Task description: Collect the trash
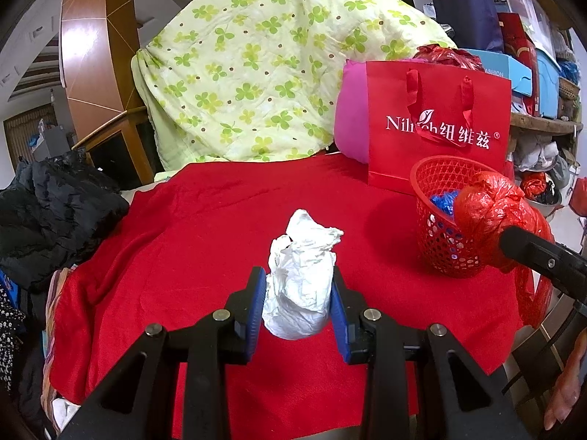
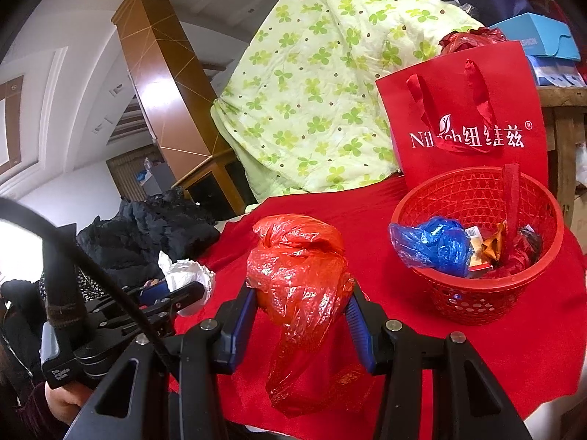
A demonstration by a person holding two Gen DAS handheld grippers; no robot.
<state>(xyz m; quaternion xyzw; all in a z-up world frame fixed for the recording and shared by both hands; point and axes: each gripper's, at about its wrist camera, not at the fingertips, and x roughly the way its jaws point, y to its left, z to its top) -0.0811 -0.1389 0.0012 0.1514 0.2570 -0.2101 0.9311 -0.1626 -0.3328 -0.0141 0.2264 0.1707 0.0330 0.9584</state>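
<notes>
Right now both claws are carrying trash above the red cloth (image 1: 190, 220) covering the worktop. The left claw (image 1: 299, 293) is pinching a crumpled white paper wad (image 1: 301, 275) between its blue pads, jaws narrowed onto it. The right claw (image 2: 301, 304) is squeezing a knotted red plastic bag (image 2: 297, 267), whose loose tail is hanging down toward the cloth. The red basket (image 2: 477, 293) is sitting just to the right, in front of a red gift bag (image 2: 458, 117), and is already holding a blue plastic bag (image 2: 433, 245) and some wrappers.

The likeliest trouble, in my judgement, is the dangling tail: it may be catching on the basket rim and tipping the light basket or dragging the bag back out when the claw is letting go. The slick plastic could also be slipping from the pads. The paper wad is sitting well between the pads, though soft paper may be compressing and sliding free if jolted. With both claws heading for one basket, they could be bumping each other.
</notes>
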